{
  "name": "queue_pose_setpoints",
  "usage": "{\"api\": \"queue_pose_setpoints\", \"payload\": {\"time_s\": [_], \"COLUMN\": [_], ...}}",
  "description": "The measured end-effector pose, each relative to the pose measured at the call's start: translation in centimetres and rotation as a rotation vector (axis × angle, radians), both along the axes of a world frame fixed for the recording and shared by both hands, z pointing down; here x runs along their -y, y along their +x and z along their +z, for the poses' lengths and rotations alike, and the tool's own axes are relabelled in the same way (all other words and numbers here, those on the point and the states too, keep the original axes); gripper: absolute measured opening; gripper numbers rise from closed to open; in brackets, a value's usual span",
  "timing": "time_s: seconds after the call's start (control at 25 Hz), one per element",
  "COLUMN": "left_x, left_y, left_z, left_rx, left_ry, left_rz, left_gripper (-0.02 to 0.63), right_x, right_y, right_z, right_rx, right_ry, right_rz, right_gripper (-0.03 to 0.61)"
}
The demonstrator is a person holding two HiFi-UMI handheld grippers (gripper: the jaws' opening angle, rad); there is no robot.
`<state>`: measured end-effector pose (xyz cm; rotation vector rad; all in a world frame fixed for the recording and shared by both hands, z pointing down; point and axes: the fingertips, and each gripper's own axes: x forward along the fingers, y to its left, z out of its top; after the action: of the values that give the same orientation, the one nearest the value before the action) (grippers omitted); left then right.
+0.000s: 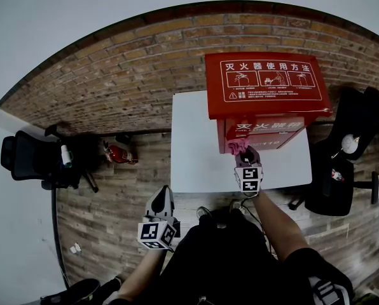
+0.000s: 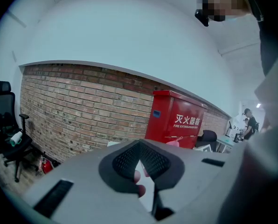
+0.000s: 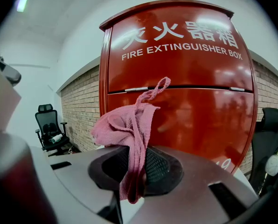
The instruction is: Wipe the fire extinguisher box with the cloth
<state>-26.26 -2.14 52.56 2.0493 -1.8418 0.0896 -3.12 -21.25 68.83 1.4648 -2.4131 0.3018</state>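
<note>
Count: 1 fire extinguisher box (image 1: 266,84), 1 cloth (image 1: 238,146), 1 table (image 1: 196,145), 2 tools, 2 black office chairs, 1 small floor extinguisher (image 1: 118,153).

Box: red, upright, white lettering. It stands on the white table at its 1 o'clock corner, back toward the brick wall (image 1: 126,75). The lid panel carries 3 instruction pictograms.

Right tool (image 1: 247,154): at 6 o'clock of the box, pointed at its lower front. In the right gripper view the right tool (image 3: 138,164) is clamped on the pink cloth (image 3: 129,125). One fold hangs down through the pads. The rest bunches up at 11 o'clock, and a loop stands at 12 o'clock in front of the box (image 3: 185,92). Cloth is at the box front; can't confirm contact.

Left tool (image 1: 162,196): low, off the table edge at 7 o'clock of the table, well apart from the box. In the left gripper view the left tool (image 2: 139,143) has its pads meeting at the tips, with nothing between them. Box (image 2: 176,120) sits at 1 o'clock of it, with the cloth (image 2: 174,143) a small pink patch at the box front.

Chairs: one at 9 o'clock (image 1: 30,161), one at 3 o'clock (image 1: 348,151). Floor extinguisher lies between the left chair and the table.
</note>
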Motion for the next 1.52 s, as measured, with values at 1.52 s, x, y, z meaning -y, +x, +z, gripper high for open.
{"api": "queue_pose_setpoints", "payload": {"time_s": [1.52], "left_x": [2.2], "left_y": [9.5], "left_z": [-0.1], "left_rx": [-0.004], "left_ry": [0.032], "left_rz": [-0.029], "left_gripper": [0.034], "right_x": [1.3], "right_y": [9.7], "right_z": [0.8], "right_rx": [-0.006], "right_ry": [-0.003], "right_rz": [-0.024], "right_gripper": [0.08]}}
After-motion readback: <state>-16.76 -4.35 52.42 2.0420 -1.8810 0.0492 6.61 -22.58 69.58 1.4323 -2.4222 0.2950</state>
